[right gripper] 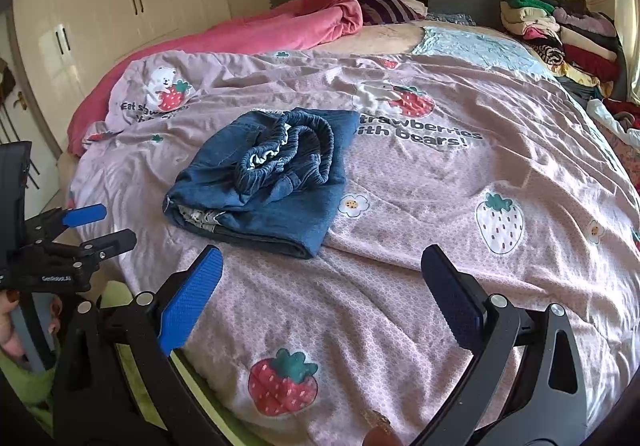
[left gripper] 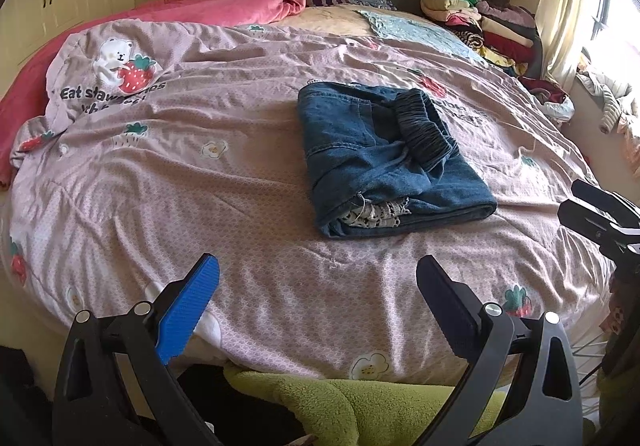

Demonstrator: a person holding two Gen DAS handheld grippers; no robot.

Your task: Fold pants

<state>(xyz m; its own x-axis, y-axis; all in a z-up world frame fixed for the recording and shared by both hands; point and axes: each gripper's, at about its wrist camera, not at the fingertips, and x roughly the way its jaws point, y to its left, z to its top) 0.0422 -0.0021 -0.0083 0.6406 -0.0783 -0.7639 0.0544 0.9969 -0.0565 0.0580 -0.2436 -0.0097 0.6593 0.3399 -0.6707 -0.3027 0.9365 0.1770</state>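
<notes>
Writing first. The pink duvet cover (right gripper: 400,206) is showing "strawberries with bears!" in dark print beside a bear-and-strawberry picture; a second, creased print near the far left corner is reading "Eat straw…", the rest lost in folds. My left claw's body, seen from the right wrist view, is carrying small white lettering, roughly "GenRobot", too fine to be sure.

The pants (left gripper: 384,162), blue denim with an elastic waistband, are lying folded in a compact bundle on the bed, waistband bunched on top, a patterned lining peeking out at the near edge.

My left claw (left gripper: 318,274) is hanging spread wide, gripping nothing, with the pants ahead and slightly right, well apart. My right claw (right gripper: 322,266) is gaping wide too, empty, the bundle lying just ahead and to its left.
</notes>
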